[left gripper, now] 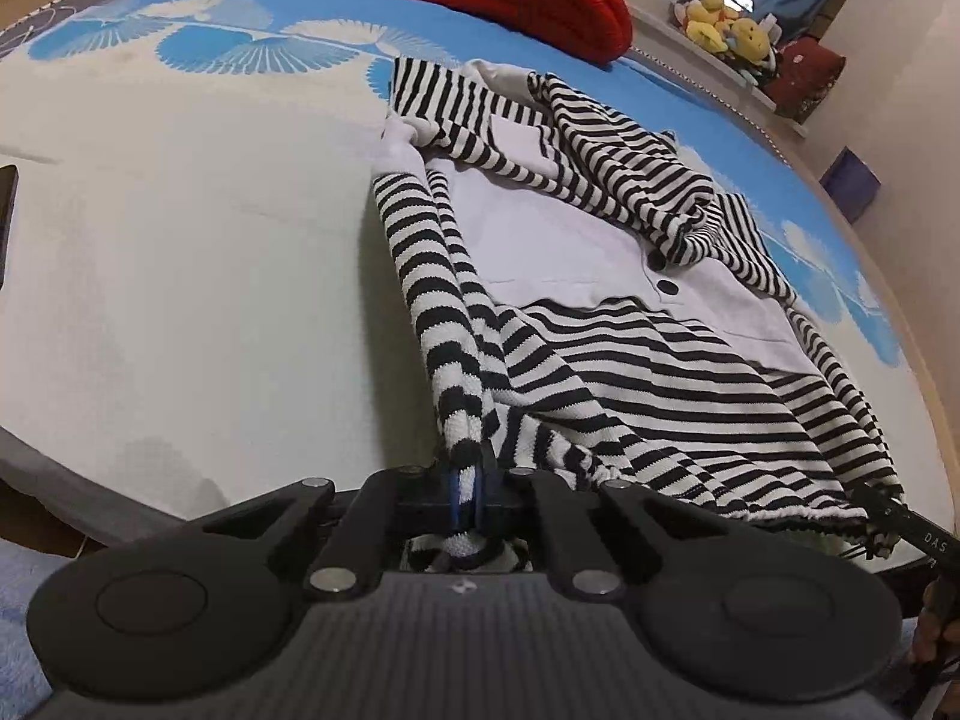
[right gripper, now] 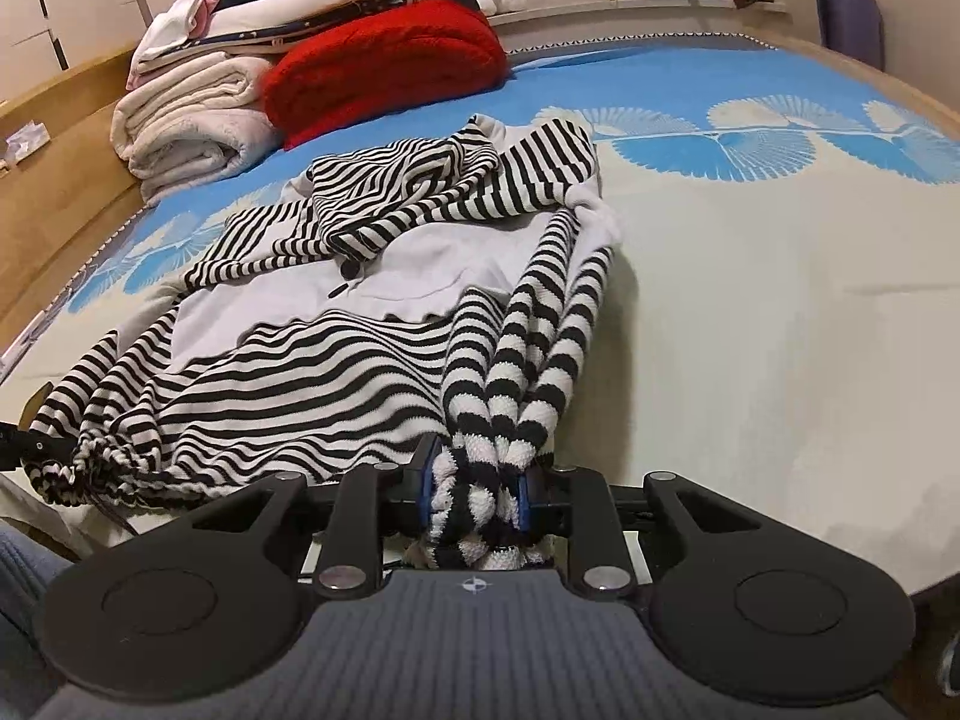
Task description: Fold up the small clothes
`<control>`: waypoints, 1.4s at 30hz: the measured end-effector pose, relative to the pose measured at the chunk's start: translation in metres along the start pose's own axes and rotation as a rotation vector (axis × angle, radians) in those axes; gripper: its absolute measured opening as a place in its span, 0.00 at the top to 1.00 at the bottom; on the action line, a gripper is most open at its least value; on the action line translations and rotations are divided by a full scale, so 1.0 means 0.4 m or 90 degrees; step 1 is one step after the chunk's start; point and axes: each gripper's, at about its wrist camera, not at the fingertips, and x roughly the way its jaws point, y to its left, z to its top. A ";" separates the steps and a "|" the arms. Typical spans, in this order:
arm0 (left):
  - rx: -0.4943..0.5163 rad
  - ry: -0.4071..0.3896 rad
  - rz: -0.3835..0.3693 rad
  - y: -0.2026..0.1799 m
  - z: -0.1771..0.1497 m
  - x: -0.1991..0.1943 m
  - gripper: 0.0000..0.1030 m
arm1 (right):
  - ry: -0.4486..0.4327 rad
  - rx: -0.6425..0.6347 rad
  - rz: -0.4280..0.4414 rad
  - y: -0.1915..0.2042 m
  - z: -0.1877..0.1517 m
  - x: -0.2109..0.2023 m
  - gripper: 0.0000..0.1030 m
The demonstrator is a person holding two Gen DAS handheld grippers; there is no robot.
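Knitwear, a black-and-white striped knitted garment with a plain pale-grey front panel (left gripper: 576, 252), lies spread on the bed, filling the centre and right of the left wrist view and the centre-left of the right wrist view. Its hem runs along the lower part of both views, gathered at each end. The left gripper (left gripper: 468, 489) is clamped tight on a thin bunch of striped fabric at bottom centre of its view; the right gripper (right gripper: 477, 492) is clamped on a thick wad of striped folds, its blue pads (right gripper: 425, 489) pressed into the knit. From both grips the cloth stretches taut away toward the garment's crumpled upper end. The cream and blue patterned bedsheet (left gripper: 180, 228) lies bare across the whole left of the left wrist view and the right of the right wrist view. A red knitted cushion (right gripper: 384, 66) and stacked folded blankets (right gripper: 192, 114) sit at the top left, well apart from the garment.
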 end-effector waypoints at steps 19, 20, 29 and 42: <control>0.076 -0.032 -0.081 -0.018 0.019 -0.204 0.96 | -0.050 -0.010 0.036 0.020 0.027 -0.211 0.77; 0.075 -0.033 -0.086 -0.015 0.026 -0.216 0.96 | -0.046 -0.004 0.040 0.013 0.031 -0.223 0.77; 0.084 -0.061 -0.123 -0.002 0.107 -0.275 0.96 | -0.064 -0.024 0.061 0.044 0.083 -0.339 0.78; 0.068 -0.086 -0.123 -0.008 0.291 -0.172 0.96 | -0.100 -0.037 0.060 0.069 0.291 -0.191 0.78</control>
